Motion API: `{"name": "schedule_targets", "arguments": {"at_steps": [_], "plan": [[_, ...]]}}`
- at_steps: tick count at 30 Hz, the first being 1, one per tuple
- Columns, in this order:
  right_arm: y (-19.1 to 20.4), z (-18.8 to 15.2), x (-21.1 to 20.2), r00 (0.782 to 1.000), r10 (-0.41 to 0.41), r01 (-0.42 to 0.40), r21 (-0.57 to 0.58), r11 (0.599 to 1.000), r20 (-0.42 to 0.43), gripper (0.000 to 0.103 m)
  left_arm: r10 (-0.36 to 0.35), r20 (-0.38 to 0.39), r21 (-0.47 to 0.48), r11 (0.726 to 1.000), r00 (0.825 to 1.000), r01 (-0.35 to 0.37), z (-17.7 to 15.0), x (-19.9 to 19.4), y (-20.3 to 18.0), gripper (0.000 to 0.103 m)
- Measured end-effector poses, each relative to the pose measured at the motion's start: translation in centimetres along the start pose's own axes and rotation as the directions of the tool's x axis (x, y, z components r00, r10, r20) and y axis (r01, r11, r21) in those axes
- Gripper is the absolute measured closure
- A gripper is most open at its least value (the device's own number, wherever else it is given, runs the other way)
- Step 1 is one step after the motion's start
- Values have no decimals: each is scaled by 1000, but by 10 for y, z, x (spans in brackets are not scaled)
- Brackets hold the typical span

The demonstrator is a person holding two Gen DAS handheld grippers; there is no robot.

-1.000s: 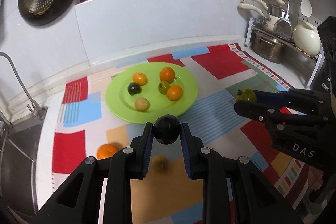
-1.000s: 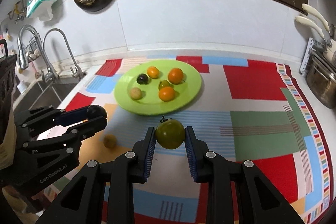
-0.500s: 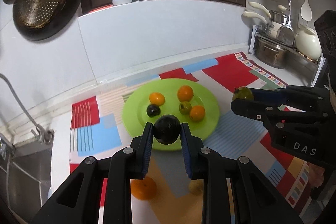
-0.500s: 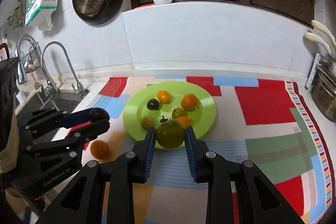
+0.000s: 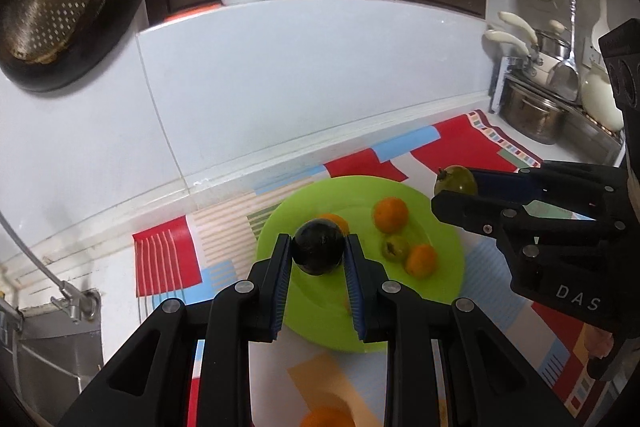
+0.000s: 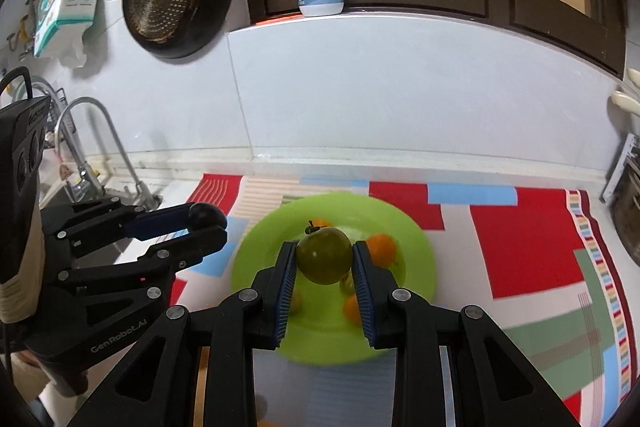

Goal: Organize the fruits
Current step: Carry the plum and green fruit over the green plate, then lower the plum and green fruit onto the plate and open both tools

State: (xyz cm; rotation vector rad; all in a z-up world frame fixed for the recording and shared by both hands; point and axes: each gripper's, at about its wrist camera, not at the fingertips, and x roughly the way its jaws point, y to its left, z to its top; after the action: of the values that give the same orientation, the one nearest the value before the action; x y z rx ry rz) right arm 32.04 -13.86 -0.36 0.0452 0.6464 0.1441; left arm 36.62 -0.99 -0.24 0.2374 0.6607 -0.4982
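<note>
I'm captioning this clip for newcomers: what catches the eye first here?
Two black grippers, each clamping a fruit: the left gripper holds a dark plum, the right gripper a green fruit. Both hang over the lime-green plate of small fruits on a bright patchwork mat.

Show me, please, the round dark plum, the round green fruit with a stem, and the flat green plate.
round dark plum [image 5: 319, 247], left wrist view, its front face.
round green fruit [image 6: 324, 255], right wrist view, its middle.
flat green plate [image 6: 416, 243], right wrist view, its right rim.
</note>
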Motion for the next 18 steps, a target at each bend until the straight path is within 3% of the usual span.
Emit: {"name": "schedule_targets", "arguments": {"at_steps": [18], "plan": [[-22,17,95,995,27,-24,35,999,-92,73,-31,-109,7,999,994,32,5,84,23,77]]}}
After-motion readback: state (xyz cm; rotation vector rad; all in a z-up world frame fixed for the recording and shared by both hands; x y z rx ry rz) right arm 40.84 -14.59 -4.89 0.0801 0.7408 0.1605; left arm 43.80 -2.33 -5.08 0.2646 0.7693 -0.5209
